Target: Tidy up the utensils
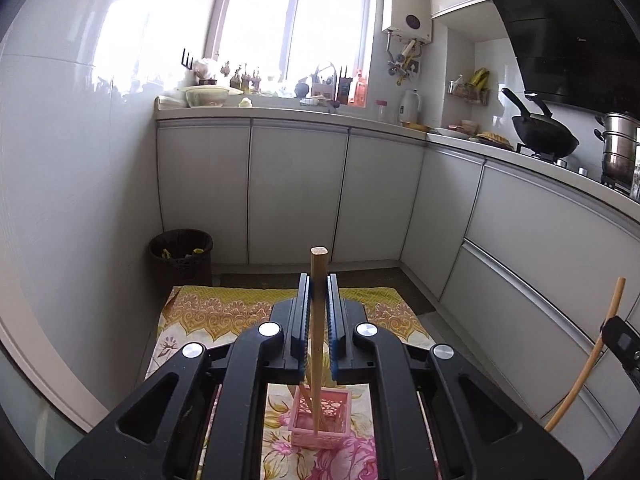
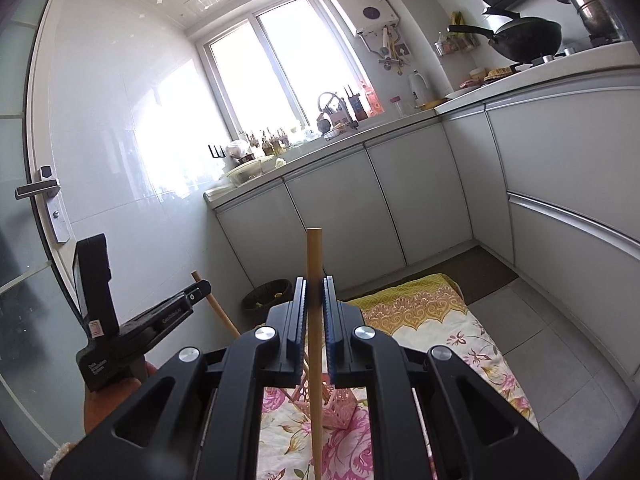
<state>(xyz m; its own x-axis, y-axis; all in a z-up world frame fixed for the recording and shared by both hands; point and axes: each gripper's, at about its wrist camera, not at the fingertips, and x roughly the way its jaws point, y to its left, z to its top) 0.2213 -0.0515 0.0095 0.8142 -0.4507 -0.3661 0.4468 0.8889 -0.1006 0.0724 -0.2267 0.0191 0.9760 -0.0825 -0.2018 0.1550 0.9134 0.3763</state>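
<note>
A floral cloth (image 2: 440, 320) on the floor (image 2: 560, 344) bears a pink basket (image 1: 320, 420).

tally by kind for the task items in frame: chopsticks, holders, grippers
Chopsticks: 2, left chopstick and right chopstick
Pink holder basket: 1
Grippers: 2, left gripper and right gripper, each shut on a chopstick
Total: 5

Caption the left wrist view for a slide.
Left gripper clamps a wooden chopstick upright, its lower end inside the pink slotted holder on the floral cloth.
</note>
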